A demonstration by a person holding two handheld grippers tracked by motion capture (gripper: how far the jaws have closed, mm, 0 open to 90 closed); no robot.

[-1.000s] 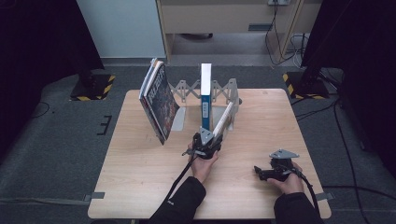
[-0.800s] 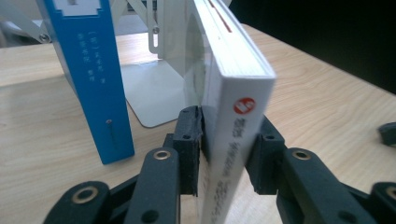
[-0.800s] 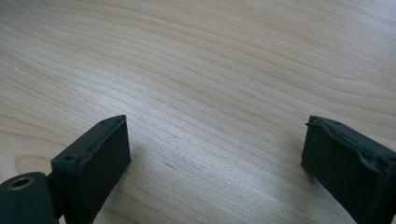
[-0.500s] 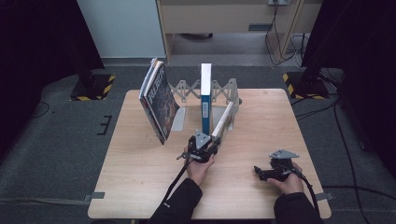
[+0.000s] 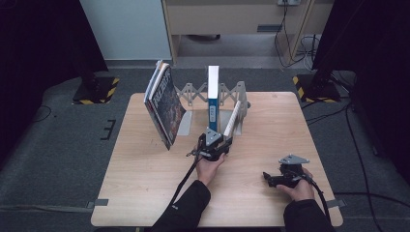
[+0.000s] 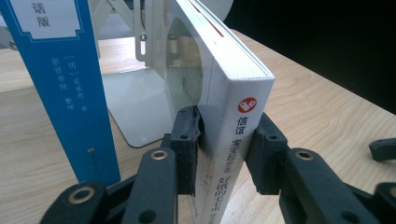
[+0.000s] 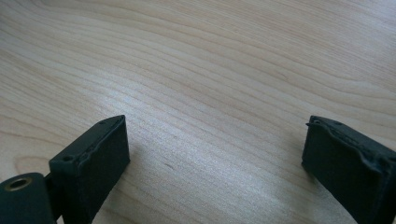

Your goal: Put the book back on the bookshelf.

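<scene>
My left claw [image 6: 223, 156] clamps the white book's [image 6: 233, 154] spine.
Stiff, light, glossy; low grip may slip.

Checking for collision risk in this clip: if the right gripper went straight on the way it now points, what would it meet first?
The right gripper, fingers open, points left and low over the bare table. It would most likely meet the tabletop itself first; the left forearm lies farther along that side, though depth is unclear.

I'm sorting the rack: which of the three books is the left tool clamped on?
The white book, leaning at the rack's right end. The left tool presses on both its covers; the blue book stands upright, the dark picture book leans at far left.
</scene>
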